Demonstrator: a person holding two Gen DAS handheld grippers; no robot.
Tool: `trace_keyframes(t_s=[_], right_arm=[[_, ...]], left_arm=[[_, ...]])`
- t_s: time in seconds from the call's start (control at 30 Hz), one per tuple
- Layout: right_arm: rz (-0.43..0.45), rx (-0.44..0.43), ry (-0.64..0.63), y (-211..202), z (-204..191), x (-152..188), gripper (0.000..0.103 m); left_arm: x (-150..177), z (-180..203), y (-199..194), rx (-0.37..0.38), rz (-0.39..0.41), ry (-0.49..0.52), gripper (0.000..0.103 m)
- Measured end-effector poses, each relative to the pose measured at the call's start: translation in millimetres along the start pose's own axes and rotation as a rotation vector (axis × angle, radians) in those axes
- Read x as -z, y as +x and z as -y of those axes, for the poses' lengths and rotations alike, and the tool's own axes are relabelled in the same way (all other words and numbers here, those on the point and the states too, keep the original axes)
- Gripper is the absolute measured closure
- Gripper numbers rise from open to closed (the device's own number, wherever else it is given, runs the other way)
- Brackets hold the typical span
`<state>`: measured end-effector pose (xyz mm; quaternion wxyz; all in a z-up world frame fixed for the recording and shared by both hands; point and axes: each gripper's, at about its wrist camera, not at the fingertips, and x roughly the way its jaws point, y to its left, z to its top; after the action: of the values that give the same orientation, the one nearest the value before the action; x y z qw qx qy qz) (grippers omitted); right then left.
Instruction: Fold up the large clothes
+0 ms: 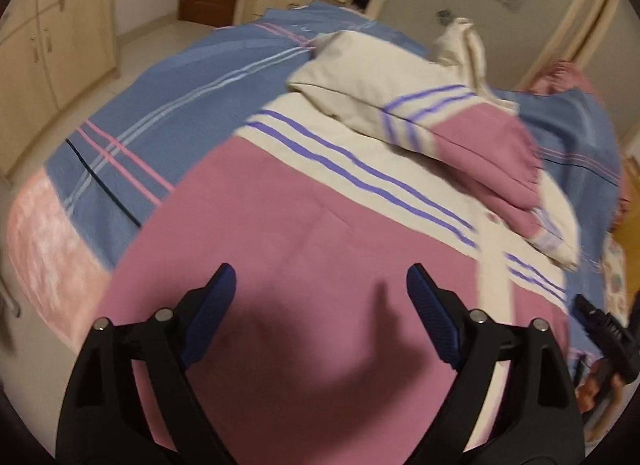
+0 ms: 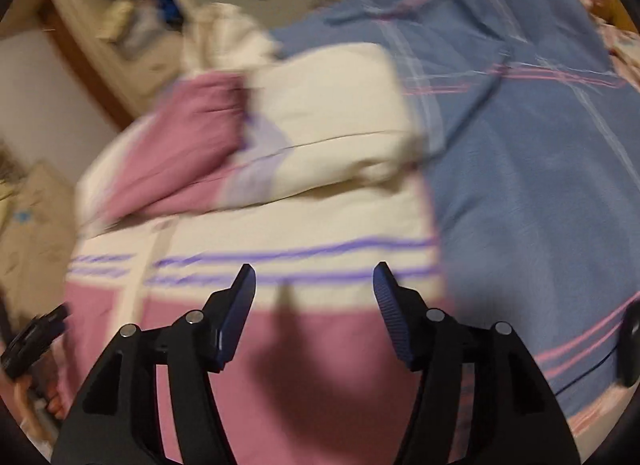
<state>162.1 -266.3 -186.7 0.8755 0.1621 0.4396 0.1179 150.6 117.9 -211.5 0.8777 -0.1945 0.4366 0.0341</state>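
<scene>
Hovering both tools, left tool (image 1: 320, 285) and right tool (image 2: 314, 285), jaws apart and empty, over the pink-and-cream garment (image 1: 320, 225) on the bed (image 1: 160, 105), I judge a hem grab comes next.

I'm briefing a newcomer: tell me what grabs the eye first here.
A large pink-and-cream garment with purple stripes fills the middle, lying on a blue plaid bedsheet, its far part folded back in a lump. Both the left gripper and right gripper hover open above its pink part.
</scene>
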Motion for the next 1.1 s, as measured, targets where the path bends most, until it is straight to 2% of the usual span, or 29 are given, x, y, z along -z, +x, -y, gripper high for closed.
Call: trace_keyframes(t_s=[0.03,0.07,0.13,0.17,0.23,0.27,0.3,0.37,0.47,0.57,0.6,0.67,0.7,0.77,0.8,0.83,0.9,0.97,1.0,1.03,1.1], right_arm=[[-0.006,-0.017,-0.042,-0.7,-14.2,12.4,0.035],[-0.019,0.001,-0.092,4.2,-27.9,24.1,0.035],[-0.094,0.138,-0.181,28.7,-45.1,49.3,0.034],[-0.103,0.189,-0.205,37.7,-48.1,57.8,0.034],[-0.063,0.266,-0.244,31.5,-64.3,67.5,0.033],[-0.058,0.273,-0.244,22.9,-72.6,69.6,0.033],[-0.024,0.219,-0.231,10.3,-80.1,73.1,0.033],[0.012,0.141,-0.227,1.8,-84.5,74.1,0.029],[-0.139,0.198,-0.249,41.9,-80.9,90.4,0.02],[-0.119,0.26,-0.343,39.9,-98.6,99.5,0.017],[-0.12,0.252,-0.338,33.6,-103.4,97.9,0.017],[-0.08,0.164,-0.328,19.4,-100.4,84.8,0.017],[-0.074,0.153,-0.345,12.0,-105.9,90.5,0.017],[-0.142,0.183,-0.362,27.8,-108.2,100.8,0.017],[-0.184,0.21,-0.36,38.3,-103.2,109.2,0.014],[-0.192,0.237,-0.375,49.0,-102.5,117.2,0.009],[-0.175,0.258,-0.418,47.3,-109.9,124.9,0.006],[-0.189,0.233,-0.416,38.8,-116.0,119.4,0.007],[-0.176,0.183,-0.398,34.1,-113.2,108.3,0.008],[-0.143,0.12,-0.375,25.3,-112.5,94.2,0.008],[-0.053,0.092,-0.349,13.8,-113.4,58.7,0.008]], left_arm=[[9.3,6.6,-2.5,-0.003,-0.006,0.044,0.012],[18.2,13.5,0.1,-0.021,-0.019,0.092,0.011],[36.3,26.2,19.0,-0.09,-0.061,0.199,0.011],[44.1,28.9,30.4,-0.132,-0.076,0.243,0.01],[53.8,33.3,33.5,-0.168,-0.046,0.285,0.01],[55.3,34.5,28.9,-0.179,-0.055,0.285,0.011],[55.6,35.1,19.2,-0.174,-0.061,0.267,0.011],[60.6,33.8,-0.3,-0.111,-0.049,0.242,0.011],[73.3,33.3,18.1,-0.15,-0.118,0.27,0.01],[78.7,38.0,15.6,-0.173,-0.106,0.285,0.01],[77.1,36.7,13.0,-0.171,-0.112,0.275,0.01],[77.7,36.4,-2.0,-0.137,-0.102,0.257,0.01],[79.5,37.2,-6.2,-0.132,-0.097,0.262,0.01],[85.7,33.2,-0.6,-0.138,-0.133,0.261,0.009],[90.0,29.4,8.8,-0.147,-0.156,0.259,0.008],[91.5,31.2,14.6,-0.151,-0.151,0.267,0.007],[92.0,32.8,14.5,-0.161,-0.14,0.286,0.007],[88.6,35.7,4.8,-0.149,-0.134,0.274,0.008],[84.9,38.3,-1.7,-0.121,-0.118,0.268,0.008],[78.2,43.3,-9.6,-0.085,-0.088,0.272,0.008],[63.9,53.4,-17.6,-0.069,-0.035,0.294,0.008]])
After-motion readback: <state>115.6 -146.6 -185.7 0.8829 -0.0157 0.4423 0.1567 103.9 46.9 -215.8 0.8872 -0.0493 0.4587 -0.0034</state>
